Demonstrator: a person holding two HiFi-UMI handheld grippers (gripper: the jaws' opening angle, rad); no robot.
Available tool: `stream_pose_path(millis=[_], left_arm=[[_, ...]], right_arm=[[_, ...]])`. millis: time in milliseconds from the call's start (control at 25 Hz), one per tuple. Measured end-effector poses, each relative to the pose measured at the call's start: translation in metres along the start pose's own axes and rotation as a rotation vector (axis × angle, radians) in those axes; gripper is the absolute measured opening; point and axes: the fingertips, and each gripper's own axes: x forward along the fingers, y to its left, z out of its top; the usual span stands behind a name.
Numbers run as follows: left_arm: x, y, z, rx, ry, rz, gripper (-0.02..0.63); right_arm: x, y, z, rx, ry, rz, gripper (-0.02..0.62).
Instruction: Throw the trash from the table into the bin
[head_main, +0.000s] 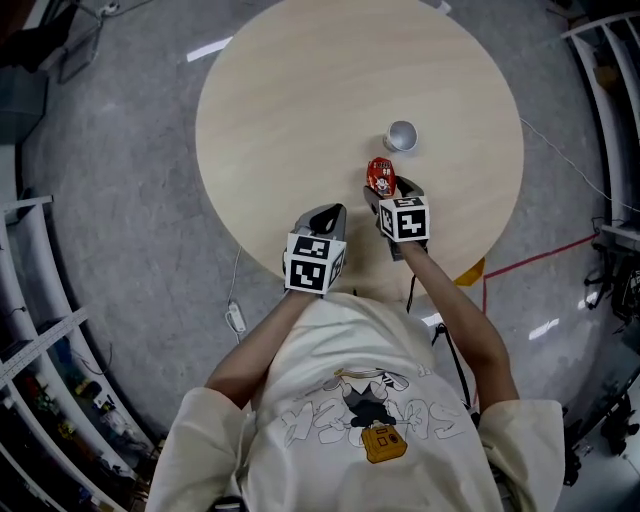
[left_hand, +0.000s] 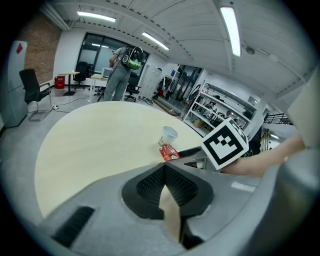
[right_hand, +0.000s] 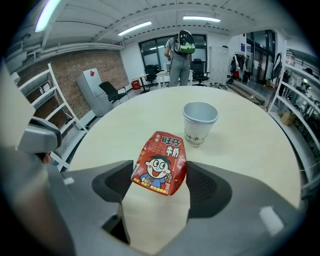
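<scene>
- The grey polished floor lay all around, and metal shelving racks stood along the sides of the room.
- The round table with a pale wooden top filled the middle of the head view.
- A person with a green backpack stood far behind the table, turned away from me.
- The left gripper hung over the near edge of the table. Its two dark ribbed pads were pressed together at the tips and nothing was between them.
- The right gripper was just beside the left one, a little further in over the table, and it pointed down at the top. Its jaws stood wide and pinched a packet by its two side edges.
- The white paper cup stood upright on the table, open side up, just beyond the right gripper and apart from it.
- The red foil snack packet with a cartoon face sat between the right pads, touching both. It leaned toward the cup, and I could not tell if its lower edge was clear of the table.
</scene>
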Motion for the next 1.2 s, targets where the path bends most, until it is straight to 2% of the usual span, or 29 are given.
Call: stream_pose_path(millis=[280, 520, 960, 1200], left_arm=[[-0.011, 0.028, -0.021, 0.030, -0.006, -0.027, 0.005], [-0.008, -0.029, -0.023, 0.051, 0.000, -0.059, 0.005], [0.001, -0.080, -0.034, 0.145, 0.035, -0.135, 0.005], [0.009, -0.115, -0.042, 0.177, 0.054, -0.170, 0.005]], right_arm=[[0.003, 0.035, -0.013, 0.020, -0.029, 0.033, 0.339], [-0.052, 0.007, -0.036, 0.045, -0.046, 0.026, 0.339], [-0.097, -0.010, -0.074, 0.187, -0.114, 0.016, 0.337], [-0.122, -0.023, -0.093, 0.223, -0.138, 0.009, 0.337]])
